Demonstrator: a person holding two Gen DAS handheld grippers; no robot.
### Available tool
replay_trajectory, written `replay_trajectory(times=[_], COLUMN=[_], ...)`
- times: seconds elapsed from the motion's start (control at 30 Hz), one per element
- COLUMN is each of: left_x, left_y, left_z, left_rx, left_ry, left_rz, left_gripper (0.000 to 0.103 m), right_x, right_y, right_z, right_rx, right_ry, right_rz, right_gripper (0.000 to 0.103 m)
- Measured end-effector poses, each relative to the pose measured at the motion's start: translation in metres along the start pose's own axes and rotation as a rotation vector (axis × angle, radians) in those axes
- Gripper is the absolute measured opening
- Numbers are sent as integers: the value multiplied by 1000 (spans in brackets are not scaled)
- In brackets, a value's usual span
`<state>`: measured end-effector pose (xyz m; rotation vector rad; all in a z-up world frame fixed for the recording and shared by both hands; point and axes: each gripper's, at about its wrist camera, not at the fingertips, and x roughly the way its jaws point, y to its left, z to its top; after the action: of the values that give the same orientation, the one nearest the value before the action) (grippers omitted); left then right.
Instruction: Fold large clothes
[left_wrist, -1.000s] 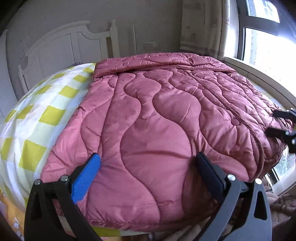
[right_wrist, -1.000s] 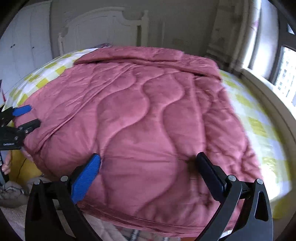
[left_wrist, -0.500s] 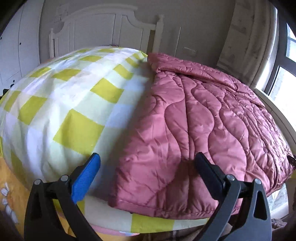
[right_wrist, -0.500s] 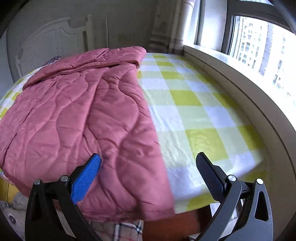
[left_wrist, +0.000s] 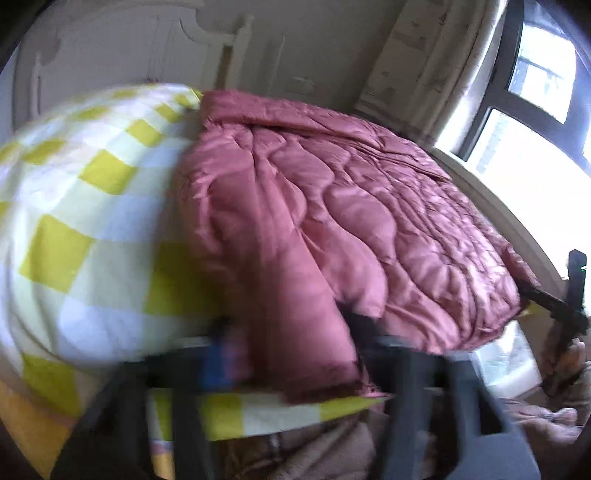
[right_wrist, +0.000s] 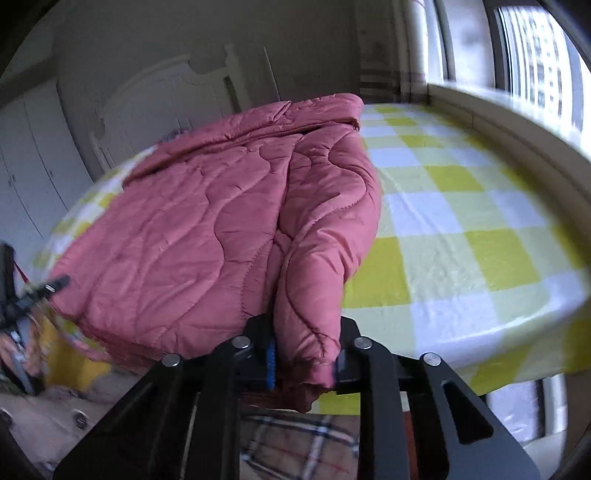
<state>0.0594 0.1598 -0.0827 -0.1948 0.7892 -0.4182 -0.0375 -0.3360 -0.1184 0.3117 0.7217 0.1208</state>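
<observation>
A large pink quilted coat (left_wrist: 332, 206) lies spread on a bed with a yellow-and-white checked sheet (left_wrist: 74, 206). In the left wrist view my left gripper (left_wrist: 291, 354) is blurred and closed on the coat's near left corner, which bunches up between the jaws. In the right wrist view my right gripper (right_wrist: 304, 363) is shut on the coat's (right_wrist: 207, 236) near right corner, lifted into a fold. Each gripper shows at the edge of the other's view: the right one (left_wrist: 554, 302), the left one (right_wrist: 48, 288).
A white headboard (right_wrist: 166, 96) stands at the far end of the bed. A window sill (right_wrist: 517, 122) runs along the bed's right side, with curtains behind. The checked sheet (right_wrist: 461, 221) lies bare right of the coat. Plaid and brown fabric (right_wrist: 295, 443) lies below the bed's near edge.
Both grippers were open half a second ago. Both have since closed on the coat's near corners, one each, and the cloth bunches up and lifts at the two grips.
</observation>
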Motion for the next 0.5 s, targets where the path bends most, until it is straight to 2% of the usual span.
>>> replay_trajectory(times=[0.03, 0.17, 0.23, 0.33, 0.4, 0.5], left_x=[-1, -26, -54, -101, -135, -179], left_y=[6, 17, 15, 5, -3, -12], left_z=[0, -5, -10, -21, -28, -25], left_rx=[-33, -101, -102, -51, -9, 13], left_ry=[4, -36, -79, -137, -178, -269], left_rz=[-43, -150, -232, -326, -380, -448], left_gripper=[24, 19, 19, 19, 19, 20], right_x=[-2, -25, -49, -102, -138, -172], right_y=[-6, -21, -23, -17, -10, 10], right_z=[1, -2, -6, -17, -19, -7], right_rx=[31, 115, 98, 20, -27, -92], right_ry=[1, -8, -49, -172, -247, -341], right_rz=[31, 195, 289, 433, 478, 482], right_gripper=[19, 17, 17, 17, 17, 17])
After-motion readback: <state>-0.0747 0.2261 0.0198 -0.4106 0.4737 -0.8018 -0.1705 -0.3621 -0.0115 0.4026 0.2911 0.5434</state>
